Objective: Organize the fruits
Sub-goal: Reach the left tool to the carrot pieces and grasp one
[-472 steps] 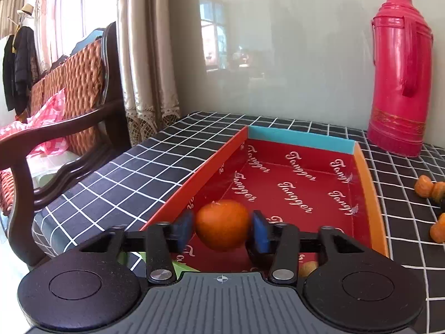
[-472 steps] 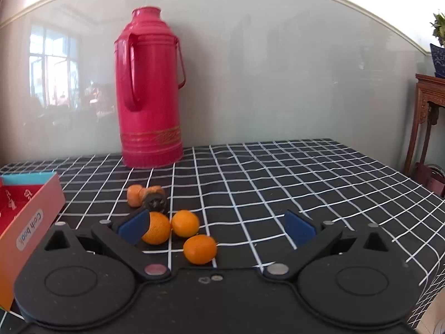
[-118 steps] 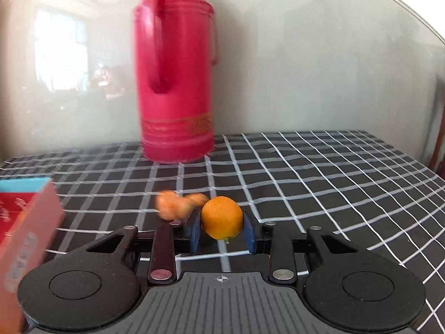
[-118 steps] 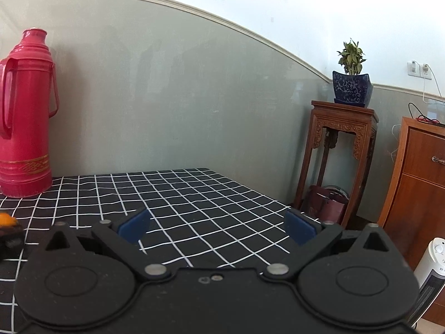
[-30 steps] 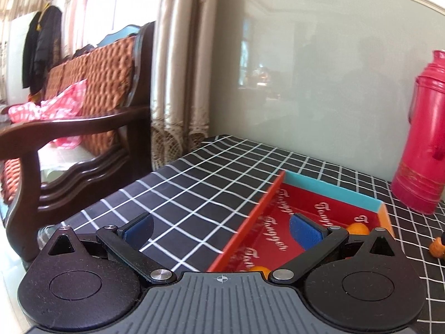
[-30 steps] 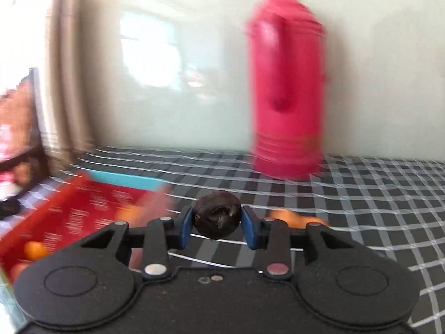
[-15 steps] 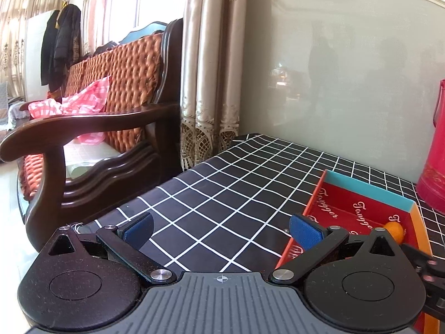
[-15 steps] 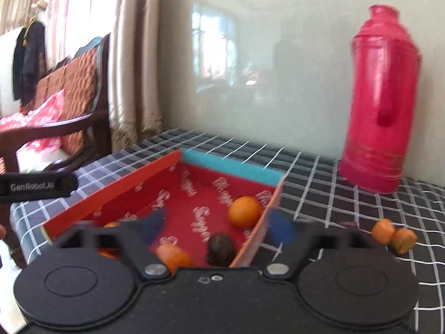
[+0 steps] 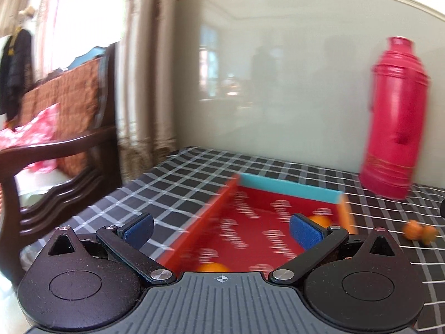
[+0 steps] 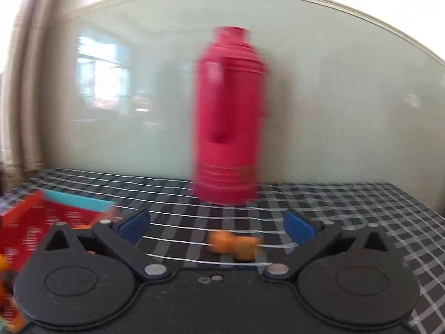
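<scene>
Right hand-held gripper (image 10: 217,229) opening wide, nothing between the jaws; left hand-held gripper (image 9: 221,226) spread and empty over the red box (image 9: 258,239); oranges (image 9: 212,266) already inside the box, two small orange fruits (image 10: 232,244) loose on the tabletop (image 10: 347,203) in front of the flask (image 10: 229,117); risk of nudging those fruits into rolling, from a hurried, blurred approach; flask close behind them, easily knocked; box wall beside them, otherwise clear.
</scene>
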Action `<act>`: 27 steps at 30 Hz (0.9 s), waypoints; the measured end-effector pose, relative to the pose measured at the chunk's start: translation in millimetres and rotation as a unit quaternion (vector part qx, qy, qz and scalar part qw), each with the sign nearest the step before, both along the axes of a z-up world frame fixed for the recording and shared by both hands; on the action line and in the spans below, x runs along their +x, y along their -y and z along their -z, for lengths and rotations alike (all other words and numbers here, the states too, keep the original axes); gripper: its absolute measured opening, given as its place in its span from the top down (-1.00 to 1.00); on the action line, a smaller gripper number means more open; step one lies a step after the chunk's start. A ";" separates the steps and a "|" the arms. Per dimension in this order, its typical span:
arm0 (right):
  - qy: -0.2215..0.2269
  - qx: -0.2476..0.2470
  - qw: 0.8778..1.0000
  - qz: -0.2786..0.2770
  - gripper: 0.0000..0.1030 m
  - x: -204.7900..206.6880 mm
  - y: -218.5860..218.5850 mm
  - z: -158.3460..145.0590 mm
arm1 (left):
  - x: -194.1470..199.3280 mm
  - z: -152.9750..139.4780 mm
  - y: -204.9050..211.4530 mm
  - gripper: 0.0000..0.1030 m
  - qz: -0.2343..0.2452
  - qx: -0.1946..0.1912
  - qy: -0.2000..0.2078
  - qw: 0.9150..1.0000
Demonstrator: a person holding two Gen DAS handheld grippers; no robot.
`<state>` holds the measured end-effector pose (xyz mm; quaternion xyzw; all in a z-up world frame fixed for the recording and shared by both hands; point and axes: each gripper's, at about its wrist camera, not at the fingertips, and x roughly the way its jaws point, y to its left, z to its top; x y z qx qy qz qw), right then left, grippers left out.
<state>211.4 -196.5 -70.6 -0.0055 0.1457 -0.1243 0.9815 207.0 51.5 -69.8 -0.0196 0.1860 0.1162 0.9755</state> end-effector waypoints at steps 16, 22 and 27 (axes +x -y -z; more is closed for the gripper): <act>0.037 0.044 0.990 0.127 -0.88 -47.3 111.5 -4.3 | 45.3 10.0 205.4 -0.99 0.147 0.037 -0.041 0.988; 0.040 0.057 0.988 0.141 -0.88 -59.2 135.2 -2.5 | 68.0 24.4 266.2 -0.95 0.110 0.040 -0.052 0.992; 0.047 0.085 0.985 0.145 -0.89 -64.8 151.2 -2.4 | 85.7 35.7 285.2 -0.66 0.086 0.031 -0.081 0.992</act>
